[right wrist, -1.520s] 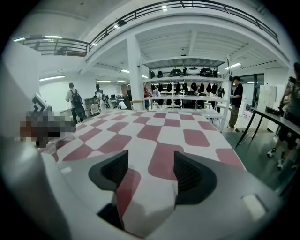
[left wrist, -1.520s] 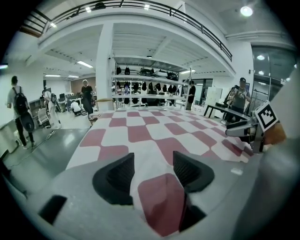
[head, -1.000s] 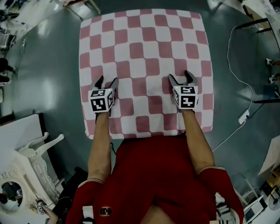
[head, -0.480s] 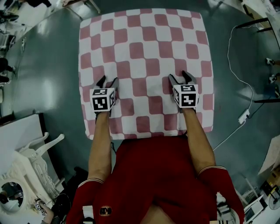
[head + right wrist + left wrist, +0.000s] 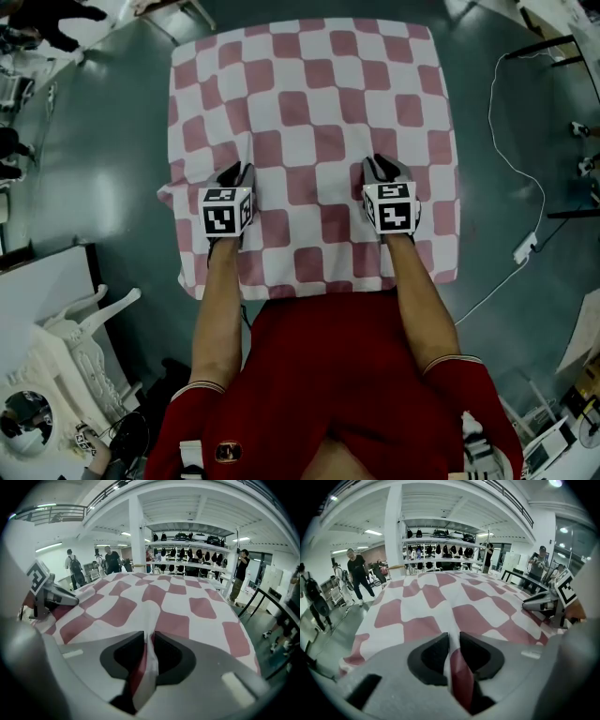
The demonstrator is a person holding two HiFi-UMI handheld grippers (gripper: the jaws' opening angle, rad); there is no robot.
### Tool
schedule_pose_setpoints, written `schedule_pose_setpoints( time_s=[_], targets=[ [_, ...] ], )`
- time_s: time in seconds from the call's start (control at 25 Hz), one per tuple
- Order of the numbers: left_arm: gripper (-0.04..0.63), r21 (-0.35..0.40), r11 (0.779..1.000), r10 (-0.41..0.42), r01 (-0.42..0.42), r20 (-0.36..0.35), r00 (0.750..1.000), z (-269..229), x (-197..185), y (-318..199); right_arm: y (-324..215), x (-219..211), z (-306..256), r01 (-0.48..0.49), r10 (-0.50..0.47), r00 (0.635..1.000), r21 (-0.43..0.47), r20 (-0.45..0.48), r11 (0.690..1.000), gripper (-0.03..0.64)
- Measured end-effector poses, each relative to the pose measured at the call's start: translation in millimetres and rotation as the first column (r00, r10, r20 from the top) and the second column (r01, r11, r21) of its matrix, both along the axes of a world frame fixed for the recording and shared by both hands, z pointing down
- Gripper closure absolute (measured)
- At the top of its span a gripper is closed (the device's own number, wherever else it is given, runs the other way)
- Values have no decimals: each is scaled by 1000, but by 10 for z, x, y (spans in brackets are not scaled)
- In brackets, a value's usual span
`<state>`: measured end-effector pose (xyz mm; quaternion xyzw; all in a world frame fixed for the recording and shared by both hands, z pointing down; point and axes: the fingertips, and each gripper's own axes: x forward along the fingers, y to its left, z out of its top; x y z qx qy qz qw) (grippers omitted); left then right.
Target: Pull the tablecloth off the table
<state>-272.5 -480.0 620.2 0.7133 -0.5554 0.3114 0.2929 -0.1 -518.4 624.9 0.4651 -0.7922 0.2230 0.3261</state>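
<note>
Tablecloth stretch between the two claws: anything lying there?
Nothing: bare checked tablecloth in the head view, between left claw and right claw, both closing on pinched folds.

Side by side, left tool [image 5: 234, 173] and right tool [image 5: 383, 168] are closing, each pinching a tablecloth [image 5: 309, 94] fold

I see the tablecloth [image 5: 314, 141], red-pink and white checks, spread mostly flat across the upper middle of the head view, its borders hanging down. In its lower half two narrow folds stand pinched up, and its left border bulges outward in a wrinkle.
</note>
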Motion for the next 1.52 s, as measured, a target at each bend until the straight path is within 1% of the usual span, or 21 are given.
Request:
schedule_pose_setpoints(
  time_s=[0.08,0.2,0.44,0.68,0.84,1.0,1.16,1.36,1.52],
  targets=[
    [538,-4,1000,3,-3,-13,1000,7,40,-9,-1,10,-2,-1,1,1000,1,-6,1000,574],
    [583,-6,1000,14,-14,-40,999,25,122,-17,8,29,0,-3,3,1000,-1,-11,1000,606],
    [589,-6,999,54,-54,-53,997,35,227,28,66,51,-2,-11,11,1000,-18,22,1000,607],
    [588,3,996,90,-90,-88,992,-11,313,243,279,40,-183,1,-3,997,33,74,999,607],
    [588,36,993,119,-115,-123,985,-96,420,321,373,54,-296,13,-19,994,60,105,998,607],
    [588,76,990,130,-119,-152,980,-203,472,403,499,55,-386,23,-34,992,82,124,996,607],
    [588,124,984,149,-127,-182,972,-289,560,622,784,109,-439,12,-27,991,113,130,993,607],
    [588,172,972,196,-158,-233,953,-400,742,900,1113,201,-573,-26,4,988,143,152,989,607],
    [588,209,963,227,-172,-272,935,-475,805,993,1278,177,-675,-42,14,986,162,168,986,607]
  ],
)
